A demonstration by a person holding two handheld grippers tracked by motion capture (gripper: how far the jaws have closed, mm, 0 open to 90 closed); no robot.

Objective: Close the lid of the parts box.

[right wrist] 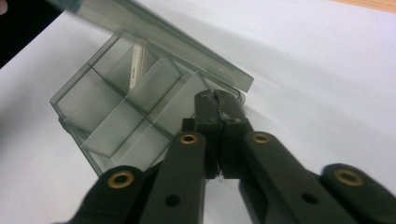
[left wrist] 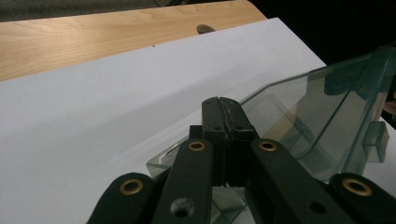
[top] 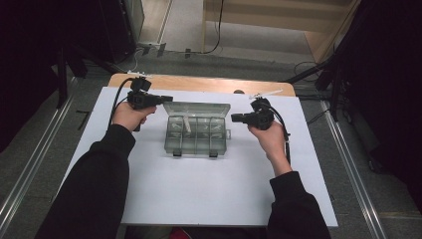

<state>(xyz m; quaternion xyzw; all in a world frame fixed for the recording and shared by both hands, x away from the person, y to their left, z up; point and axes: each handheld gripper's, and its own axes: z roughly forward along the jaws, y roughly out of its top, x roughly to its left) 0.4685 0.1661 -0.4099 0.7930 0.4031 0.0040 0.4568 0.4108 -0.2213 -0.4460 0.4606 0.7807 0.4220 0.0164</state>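
Note:
A clear plastic compartment box [top: 196, 135] stands in the middle of the white sheet, its lid [top: 198, 107] raised at the back. A thin white strip [top: 187, 123] leans in one of its back compartments. My left gripper [top: 169, 98] is at the lid's left back corner, jaws shut with nothing between them; in the left gripper view the shut gripper [left wrist: 226, 103] points at the lid [left wrist: 317, 107]. My right gripper [top: 233, 118] sits just off the box's right end, also shut and empty. The right gripper view shows the shut gripper [right wrist: 217, 95] at the box [right wrist: 116, 116] by the lid's corner, with the strip [right wrist: 135, 65] beyond.
The white sheet [top: 209, 184] covers most of a wooden table [top: 199, 82]; bare wood [left wrist: 93, 37] shows along the far edge. A small pale object [top: 266, 93] lies at the back right. Dark stands and floor rails flank the table.

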